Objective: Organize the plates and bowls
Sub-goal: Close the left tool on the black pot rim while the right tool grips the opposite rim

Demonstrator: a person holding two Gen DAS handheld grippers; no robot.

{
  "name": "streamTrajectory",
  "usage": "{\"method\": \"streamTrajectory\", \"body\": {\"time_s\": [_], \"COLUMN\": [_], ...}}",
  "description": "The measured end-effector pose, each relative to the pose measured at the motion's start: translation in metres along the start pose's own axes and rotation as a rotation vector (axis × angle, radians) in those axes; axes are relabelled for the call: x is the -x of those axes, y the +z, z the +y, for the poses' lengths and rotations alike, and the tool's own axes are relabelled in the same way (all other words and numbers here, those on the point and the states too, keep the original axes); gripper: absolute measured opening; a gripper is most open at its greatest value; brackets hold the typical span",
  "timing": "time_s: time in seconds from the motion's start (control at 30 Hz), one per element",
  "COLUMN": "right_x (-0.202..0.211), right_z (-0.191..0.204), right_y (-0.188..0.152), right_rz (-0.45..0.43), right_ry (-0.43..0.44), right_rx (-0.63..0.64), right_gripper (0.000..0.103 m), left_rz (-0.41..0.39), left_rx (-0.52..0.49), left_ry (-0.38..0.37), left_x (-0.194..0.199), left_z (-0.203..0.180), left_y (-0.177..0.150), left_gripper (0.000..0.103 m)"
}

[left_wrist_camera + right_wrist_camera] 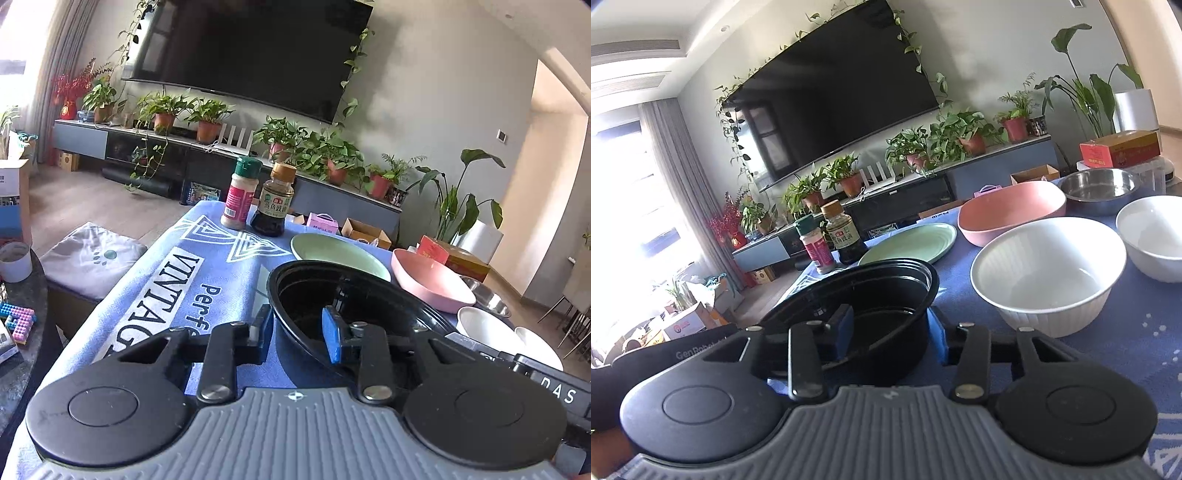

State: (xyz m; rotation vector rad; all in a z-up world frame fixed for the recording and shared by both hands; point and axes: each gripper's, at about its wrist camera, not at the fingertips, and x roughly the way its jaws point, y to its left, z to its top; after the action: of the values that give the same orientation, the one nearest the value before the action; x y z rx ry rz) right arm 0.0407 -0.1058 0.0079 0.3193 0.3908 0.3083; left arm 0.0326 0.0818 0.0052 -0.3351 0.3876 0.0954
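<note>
A black plastic bowl (369, 295) (879, 295) stands on the blue cloth (177, 266) close in front of both grippers. My left gripper (297, 334) straddles its left wall, one finger outside and the blue pad (332, 336) inside, with a gap showing between the pad and the wall. My right gripper (890, 330) straddles the right wall the same way, jaws wide and not pressing. Behind the black bowl lie a green plate (332, 251) (912, 240), a pink bowl (428, 280) (1012, 210), two white bowls (1045, 273) (1156, 236) and a steel bowl (1100, 188).
A spice jar (240, 195) and a dark sauce bottle (275, 203) stand at the cloth's far left corner. A red box (1119, 147) sits behind the steel bowl. A cushioned stool (92, 254) and a dark round table (22, 369) with toy bricks lie off the left edge.
</note>
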Motion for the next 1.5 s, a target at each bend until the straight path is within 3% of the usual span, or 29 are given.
{"method": "streamTrajectory", "body": {"time_s": [0.5,0.93,1.5], "right_x": [0.044,0.107,0.138], "right_z": [0.013,0.0,-0.02], "right_y": [-0.004,-0.02,-0.035], "right_rz": [-0.065,-0.106,-0.066], "right_ry": [0.019,-0.004,-0.018], "right_rx": [0.051,0.023,-0.024], "right_gripper": [0.103,0.103,0.103], "left_rz": [-0.051,0.006,0.049], "left_rx": [-0.068,-0.127,-0.129], "left_ry": [-0.06,-0.114,-0.15], "left_x": [0.059,0.111,0.138], "left_z": [-0.007,-0.042,-0.064], "left_y": [-0.012,-0.05,-0.075], "left_gripper": [0.027,0.028,0.029]}}
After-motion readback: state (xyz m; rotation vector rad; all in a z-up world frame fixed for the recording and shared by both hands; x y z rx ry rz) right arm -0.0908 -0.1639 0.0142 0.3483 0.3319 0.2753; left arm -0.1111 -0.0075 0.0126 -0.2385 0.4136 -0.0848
